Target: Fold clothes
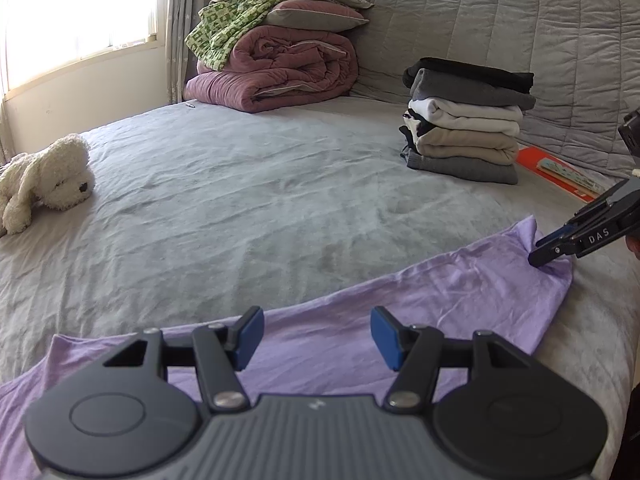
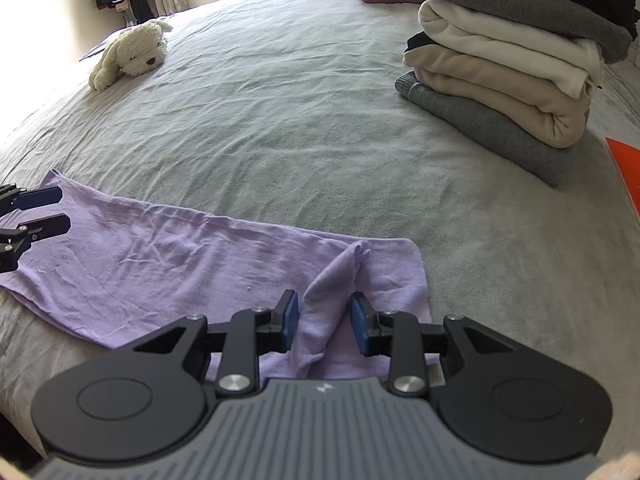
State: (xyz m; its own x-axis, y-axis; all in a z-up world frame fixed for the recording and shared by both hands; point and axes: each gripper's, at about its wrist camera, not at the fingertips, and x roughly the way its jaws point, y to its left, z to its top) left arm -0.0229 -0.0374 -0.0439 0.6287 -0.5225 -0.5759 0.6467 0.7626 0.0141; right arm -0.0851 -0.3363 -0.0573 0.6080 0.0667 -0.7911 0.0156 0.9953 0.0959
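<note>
Folding a lilac garment [image 2: 160, 256] on the grey bed [image 2: 300, 128], I have both tools low over the cloth, which lies spread flat along the near edge of the mattress, well apart from the stack of folded clothes [image 2: 516, 60] by the headboard. My right hand-held gripper [image 2: 325, 320] points steeply down at the garment's right end, its blue pads standing apart on either side of a raised ridge of fabric; the pads do not appear to press on it, so I judge that nothing is clamped. My left hand-held gripper [image 1: 317, 338] hangs at a shallower tilt above the other end, jaws wide apart and empty, the cloth lying beneath them. To do this step well, I would judge, each tool should pinch only the top layer at a corner, lift both ends evenly, and lay the fold so its edges meet without dragging the bedsheet. A white plush dog [image 1: 44, 180] rests far off at the left, clear of the work.
</note>
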